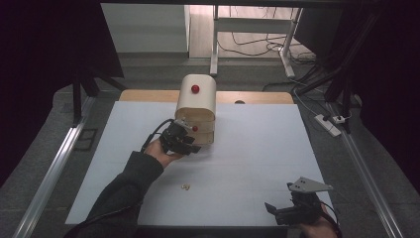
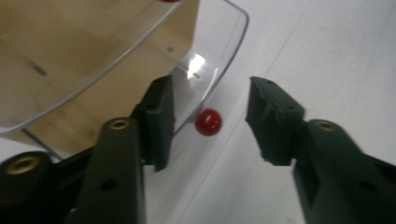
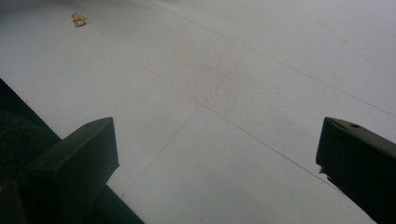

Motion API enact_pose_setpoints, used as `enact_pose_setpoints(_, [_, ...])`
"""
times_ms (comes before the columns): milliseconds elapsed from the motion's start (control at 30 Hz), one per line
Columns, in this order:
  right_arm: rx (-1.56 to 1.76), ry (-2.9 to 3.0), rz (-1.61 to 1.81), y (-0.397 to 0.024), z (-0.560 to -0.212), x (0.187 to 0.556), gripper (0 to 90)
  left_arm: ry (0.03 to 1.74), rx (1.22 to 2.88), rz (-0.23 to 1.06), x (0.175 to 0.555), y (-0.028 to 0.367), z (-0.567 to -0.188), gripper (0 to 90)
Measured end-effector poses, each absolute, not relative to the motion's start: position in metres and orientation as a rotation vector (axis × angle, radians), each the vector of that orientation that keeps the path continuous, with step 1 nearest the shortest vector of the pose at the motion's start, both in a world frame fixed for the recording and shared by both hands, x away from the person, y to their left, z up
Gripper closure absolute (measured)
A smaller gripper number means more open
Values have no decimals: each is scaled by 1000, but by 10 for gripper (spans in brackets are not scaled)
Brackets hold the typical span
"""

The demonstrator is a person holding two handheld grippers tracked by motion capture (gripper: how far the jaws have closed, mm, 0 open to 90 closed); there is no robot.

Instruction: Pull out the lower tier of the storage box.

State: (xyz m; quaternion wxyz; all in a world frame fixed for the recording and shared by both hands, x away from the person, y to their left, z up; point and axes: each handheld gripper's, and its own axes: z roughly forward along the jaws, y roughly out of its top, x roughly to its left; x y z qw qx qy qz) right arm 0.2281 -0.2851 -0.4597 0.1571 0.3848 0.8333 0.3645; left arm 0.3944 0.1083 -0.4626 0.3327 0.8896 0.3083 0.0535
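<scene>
Reaching up to the rounded beige wooden cabinet (image 1: pixel 196 106) on the white table (image 1: pixel 247 163), the left gripper (image 1: pixel 190 133) has its jaws apart around the small red round knob (image 2: pixel 208 122) of the clear plastic drawer (image 2: pixel 205 70) (neither pad touches it). The right gripper (image 1: pixel 277 210) rests near the table's front edge, jaws wide apart, a small gold-coloured object (image 1: pixel 186 187) lying well apart from it.
</scene>
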Motion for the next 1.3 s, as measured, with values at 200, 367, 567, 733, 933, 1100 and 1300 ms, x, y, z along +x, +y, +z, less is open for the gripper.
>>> enact_pose_setpoints(200, [1097,2387,1043,-285,-460,229,0,822,2327,160,394,110,-462,682])
enact_pose_setpoints(367, [1098,2391,1036,-284,-459,229,0,822,2329,156,391,109,-464,694])
enact_pose_setpoints(567, [1107,2389,1034,-284,-459,229,0,821,2322,133,385,111,-470,701])
enact_pose_setpoints(733, [1114,2387,1034,-284,-459,229,0,825,2300,124,380,113,-473,704])
enact_pose_setpoints(933, [1116,2386,1036,-285,-460,229,0,820,2285,108,374,115,-476,711])
enact_pose_setpoints(1100, [1115,2388,1030,-284,-460,229,0,816,2276,109,369,116,-478,713])
enact_pose_setpoints(1300, [1120,2387,1028,-284,-460,230,0,816,2271,95,362,116,-482,715])
